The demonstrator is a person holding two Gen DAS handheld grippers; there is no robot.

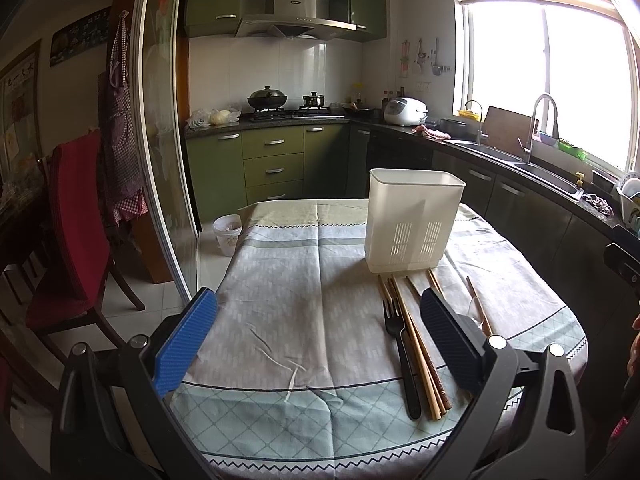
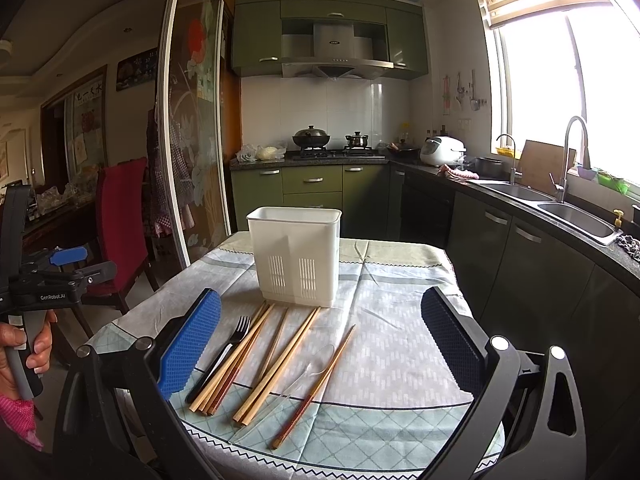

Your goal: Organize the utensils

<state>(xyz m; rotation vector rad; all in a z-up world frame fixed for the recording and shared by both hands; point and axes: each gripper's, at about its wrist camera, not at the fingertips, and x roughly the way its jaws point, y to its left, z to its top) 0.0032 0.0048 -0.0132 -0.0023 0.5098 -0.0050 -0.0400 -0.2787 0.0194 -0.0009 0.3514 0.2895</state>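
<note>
A white plastic utensil holder (image 1: 412, 222) (image 2: 296, 256) stands upright on the table with nothing showing above its rim. In front of it lie a black fork (image 1: 400, 356) (image 2: 224, 356), several wooden chopsticks (image 1: 416, 344) (image 2: 276, 360) and a clear plastic spoon (image 2: 312, 368). My left gripper (image 1: 316, 344) is open and empty, hovering above the cloth left of the utensils. My right gripper (image 2: 320, 344) is open and empty, above the chopsticks and spoon. The left gripper also shows in a hand at the left edge of the right wrist view (image 2: 60, 268).
The table has a grey-green patterned cloth (image 1: 304, 300) (image 2: 400, 320). A red chair (image 1: 76, 232) (image 2: 120, 216) and a white bin (image 1: 227, 234) stand on the left. Dark kitchen cabinets and a sink (image 1: 536, 172) (image 2: 576, 216) run along the right.
</note>
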